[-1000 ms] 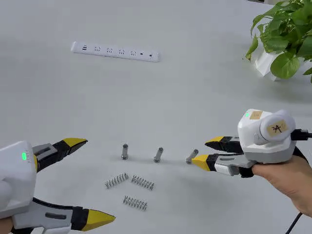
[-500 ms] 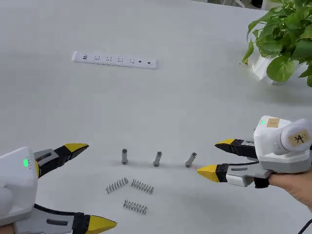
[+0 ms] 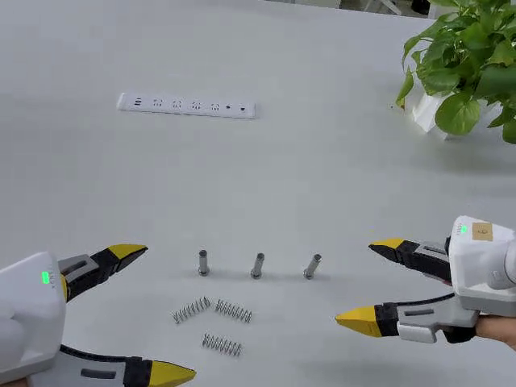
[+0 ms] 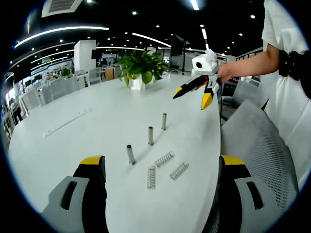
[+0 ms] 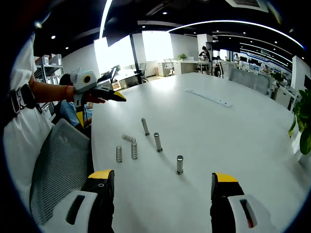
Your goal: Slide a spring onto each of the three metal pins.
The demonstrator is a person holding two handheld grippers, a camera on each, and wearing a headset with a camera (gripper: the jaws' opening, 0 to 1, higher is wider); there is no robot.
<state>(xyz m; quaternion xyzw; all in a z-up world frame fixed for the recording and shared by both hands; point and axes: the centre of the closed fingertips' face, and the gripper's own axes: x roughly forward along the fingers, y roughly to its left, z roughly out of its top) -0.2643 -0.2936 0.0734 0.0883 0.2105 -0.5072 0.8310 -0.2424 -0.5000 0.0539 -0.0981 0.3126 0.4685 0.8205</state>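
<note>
Both tools are released: the left gripper (image 3: 161, 312) and right gripper (image 3: 362, 281) hold their jaws wide apart with nothing between them, hovering over the worktop (image 3: 322, 177). We log three metal pins (image 3: 257, 265) upright in a row near the worktop's near edge, between the two grippers. Three springs (image 3: 233, 310) lie flat just nearer that edge, apart from the pins. A power strip (image 3: 187, 105) lies farther in. A potted plant (image 3: 459, 56) stands toward the right edge.
</note>
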